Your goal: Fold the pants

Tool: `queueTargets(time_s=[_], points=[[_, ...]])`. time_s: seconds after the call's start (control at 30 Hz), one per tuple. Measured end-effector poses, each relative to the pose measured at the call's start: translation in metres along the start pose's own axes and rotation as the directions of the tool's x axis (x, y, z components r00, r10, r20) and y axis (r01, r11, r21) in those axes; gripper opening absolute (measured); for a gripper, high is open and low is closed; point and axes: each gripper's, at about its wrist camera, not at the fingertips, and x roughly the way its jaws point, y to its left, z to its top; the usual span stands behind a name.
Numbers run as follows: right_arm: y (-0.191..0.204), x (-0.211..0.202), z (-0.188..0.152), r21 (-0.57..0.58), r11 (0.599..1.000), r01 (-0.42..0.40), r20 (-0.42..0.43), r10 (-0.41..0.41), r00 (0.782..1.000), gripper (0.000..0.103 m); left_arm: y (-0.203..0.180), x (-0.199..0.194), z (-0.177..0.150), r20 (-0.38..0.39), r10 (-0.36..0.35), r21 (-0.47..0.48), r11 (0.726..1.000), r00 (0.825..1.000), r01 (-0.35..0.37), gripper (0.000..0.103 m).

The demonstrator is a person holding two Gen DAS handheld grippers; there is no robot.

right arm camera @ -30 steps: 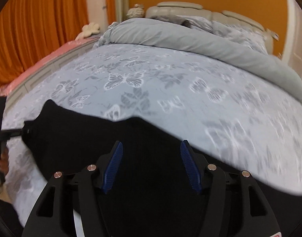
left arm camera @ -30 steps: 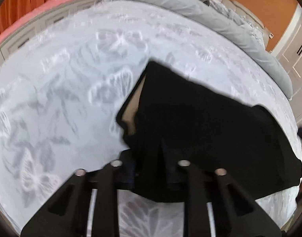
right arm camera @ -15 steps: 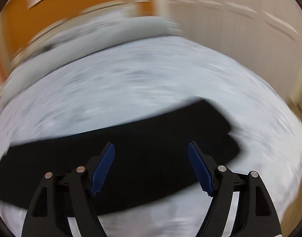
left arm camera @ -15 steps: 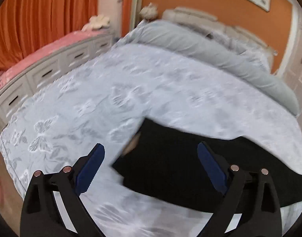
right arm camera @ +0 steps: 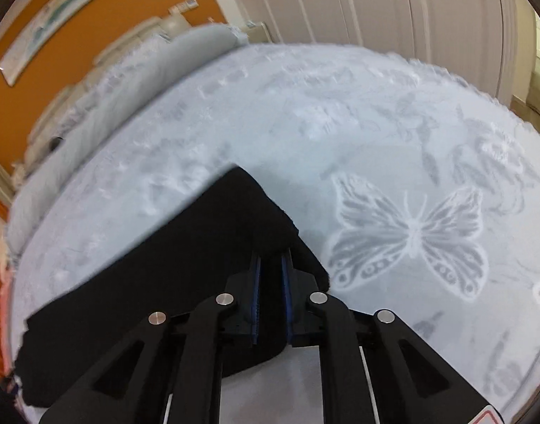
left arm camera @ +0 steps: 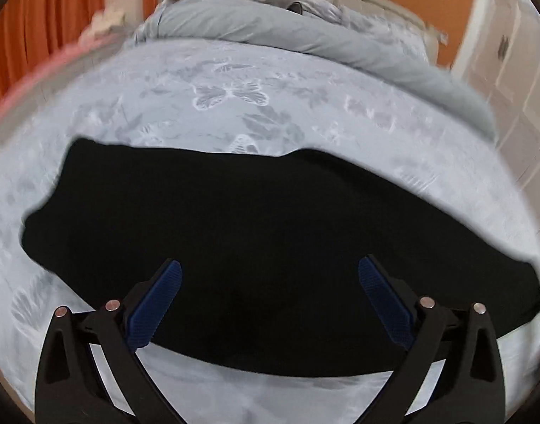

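One long dark band is what the pants [left arm camera: 270, 247] are showing right now, lying across the butterfly-print bedspread [left arm camera: 234, 99] — lengthwise they are looking already doubled, leg on leg, though the black cloth is hiding any seam that would confirm it.

The left gripper [left arm camera: 270, 295] is hovering with its jaws spread wide, blue pads [left arm camera: 383, 304] well apart and nothing between them; the pants are stretching out ahead of and beneath those jaws, running off to both sides.

The right gripper [right arm camera: 270, 282] is telling a different story — its jaws are drawn in narrow and pinching one end of the pants [right arm camera: 185, 268], the cloth bunching up just ahead of the fingertips and trailing away to the left of them.

Judging from this, the job is sitting somewhere around the middle: the long fold is appearing done, while the crosswise fold, end over end, is looking like the step now starting. What is remaining is carrying that pinched end across to the far end, laying it down square and smoothing it out.

The grey duvet [left arm camera: 305, 35] is sitting well beyond the jaws, out of the way.
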Motion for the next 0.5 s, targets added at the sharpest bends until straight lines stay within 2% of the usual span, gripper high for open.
queueTargets(time_s=[0.07, 0.1, 0.17, 0.2, 0.23, 0.3, 0.37, 0.43, 0.5], points=[[0.004, -0.028, -0.002, -0.034, 0.999, -0.020, 0.019, 0.021, 1.000, 0.009, -0.001, 0.004, -0.004, 0.004, 0.049, 0.051, 0.998, 0.999, -0.049, 0.098], [0.003, -0.032, -0.005, -0.054, 0.999, 0.005, 0.023, -0.004, 1.000, 0.011, 0.001, 0.006, -0.005, -0.002, 0.047, 0.049, 0.998, 0.999, -0.046, 0.098], [-0.011, -0.010, -0.014, -0.076, 0.987, 0.142, -0.035, -0.145, 0.989, 0.030, 0.006, 0.008, -0.003, -0.022, 0.026, 0.032, 0.999, 0.999, -0.026, 0.098], [-0.019, 0.003, -0.018, -0.067, 0.981, 0.180, -0.077, -0.185, 0.980, 0.031, 0.009, 0.010, -0.001, -0.038, 0.006, 0.014, 1.000, 0.999, -0.005, 0.098], [-0.026, 0.008, -0.021, -0.041, 0.987, 0.157, -0.105, -0.161, 0.981, 0.034, 0.012, 0.009, -0.002, -0.045, -0.007, 0.001, 1.000, 0.999, 0.007, 0.098], [-0.031, -0.004, -0.018, 0.009, 0.994, 0.113, -0.071, -0.112, 0.991, 0.045, 0.015, 0.006, -0.002, -0.044, -0.018, -0.010, 1.000, 0.999, 0.018, 0.098], [-0.031, -0.016, -0.015, 0.051, 0.997, 0.063, -0.005, -0.063, 0.998, 0.081, 0.018, 0.003, -0.002, -0.040, -0.021, -0.010, 1.000, 0.999, 0.021, 0.098], [-0.032, -0.007, -0.015, 0.094, 0.995, 0.029, -0.010, -0.028, 1.000, 0.084, 0.022, -0.001, -0.002, -0.033, -0.035, -0.025, 0.999, 0.999, 0.034, 0.098], [-0.034, 0.017, -0.017, 0.170, 0.985, -0.012, -0.094, 0.029, 0.995, 0.086, 0.025, -0.003, -0.002, -0.035, -0.045, -0.037, 0.998, 0.998, 0.044, 0.098]])
